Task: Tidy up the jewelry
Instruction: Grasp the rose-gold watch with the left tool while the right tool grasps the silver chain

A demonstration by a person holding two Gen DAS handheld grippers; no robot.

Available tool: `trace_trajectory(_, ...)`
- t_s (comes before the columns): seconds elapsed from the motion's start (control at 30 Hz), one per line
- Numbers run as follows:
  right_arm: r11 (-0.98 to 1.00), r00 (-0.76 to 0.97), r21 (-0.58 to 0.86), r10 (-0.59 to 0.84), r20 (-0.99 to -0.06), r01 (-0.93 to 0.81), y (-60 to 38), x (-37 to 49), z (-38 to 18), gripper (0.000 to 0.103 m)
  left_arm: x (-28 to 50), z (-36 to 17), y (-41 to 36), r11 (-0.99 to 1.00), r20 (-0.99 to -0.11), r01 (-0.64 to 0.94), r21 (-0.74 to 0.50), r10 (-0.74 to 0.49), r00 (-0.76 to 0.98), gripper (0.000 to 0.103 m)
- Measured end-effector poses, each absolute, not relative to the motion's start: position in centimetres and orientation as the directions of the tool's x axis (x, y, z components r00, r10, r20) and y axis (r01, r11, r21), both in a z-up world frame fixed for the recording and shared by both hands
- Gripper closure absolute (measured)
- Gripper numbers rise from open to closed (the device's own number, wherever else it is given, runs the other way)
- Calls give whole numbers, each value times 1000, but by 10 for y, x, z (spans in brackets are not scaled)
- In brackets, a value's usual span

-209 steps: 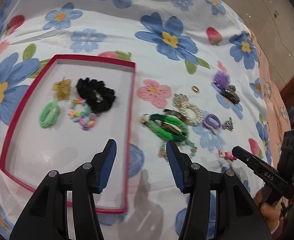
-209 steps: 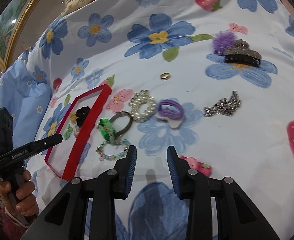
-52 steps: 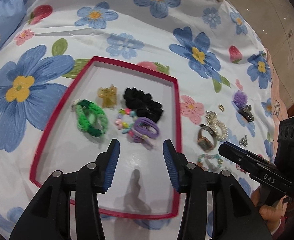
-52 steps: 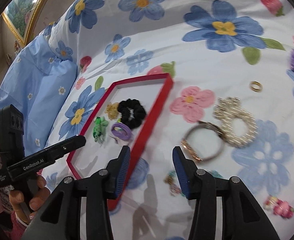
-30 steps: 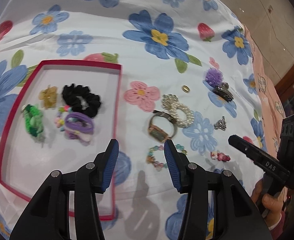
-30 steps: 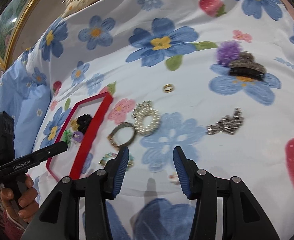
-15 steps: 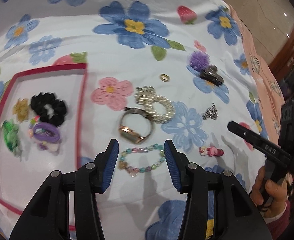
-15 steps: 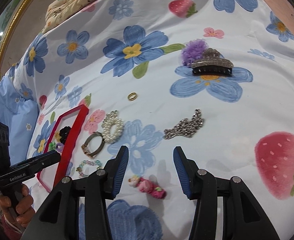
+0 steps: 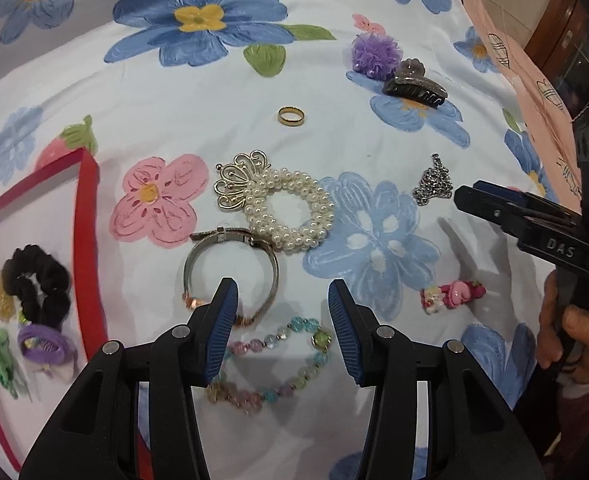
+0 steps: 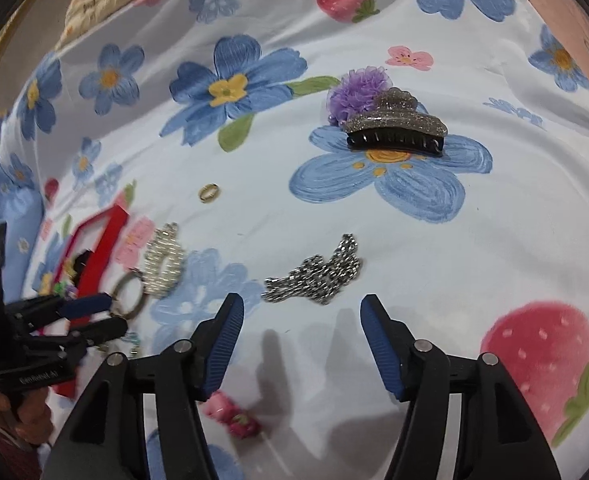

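- I am holding my left gripper (image 9: 283, 328) spread and empty over the bead bracelet (image 9: 270, 360), the watch (image 9: 230, 272) at eleven o'clock.
- My right gripper (image 10: 301, 346) is opening, empty, the silver chain (image 10: 314, 270) at twelve o'clock.
- The red tray (image 9: 88, 248) is sitting at nine o'clock.

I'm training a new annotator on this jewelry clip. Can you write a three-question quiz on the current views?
1. True or false: the gold ring lies inside the red tray.
2. Which item touches the purple pom-pom: A) glitter claw clip, B) silver chain, C) pearl bracelet?
3. Fill in: between the left hand-held gripper's open fingers lies the pastel ____ bracelet.

Key: 1 false; 2 A; 3 bead.
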State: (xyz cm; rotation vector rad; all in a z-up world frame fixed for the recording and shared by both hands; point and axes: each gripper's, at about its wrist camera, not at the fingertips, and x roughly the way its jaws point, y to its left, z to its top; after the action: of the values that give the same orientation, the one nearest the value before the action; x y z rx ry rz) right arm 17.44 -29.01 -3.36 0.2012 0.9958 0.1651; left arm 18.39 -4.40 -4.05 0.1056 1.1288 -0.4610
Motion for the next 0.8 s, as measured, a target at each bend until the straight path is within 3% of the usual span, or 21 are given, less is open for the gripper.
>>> trace_trajectory(0.13, 972, 510, 229, 220, -832, -45, -288, 186, -48, 40, 189, -50, -50, 895, -899, 427, -127, -286, 332, 59)
trace_trajectory(0.2, 976, 514, 208, 208, -832, -57, -284, 189, -52, 39, 192, -60, -56, 890, -915, 441, -112, -265, 304, 68)
trace_trajectory(0.3, 984, 527, 161, 177, -831, -76, -276, 192, -55, 39, 193, -63, -57, 887, -914, 449, -106, -265, 308, 74)
trace_trajectory(0.37, 988, 539, 135, 156, -828, -78, -273, 194, -56, 42, 194, -63, -53, 889, -907, 439, -126, -282, 311, 94)
trace_trajectory(0.47, 991, 553, 111, 130, -823, -69, -273, 194, -56, 64, 195, -63, -42, 891, -894, 415, -182, -326, 308, 100)
trace_trajectory(0.53, 990, 554, 126, 139, -821, -62, -276, 193, -55, 85, 192, -62, -40, 894, -888, 411, -178, -326, 324, 100)
trace_trajectory(0.8, 971, 590, 229, 228, -774, -75, -273, 179, -36, 88, 176, -44, -27, 903, -853, 368, -221, -362, 376, 101)
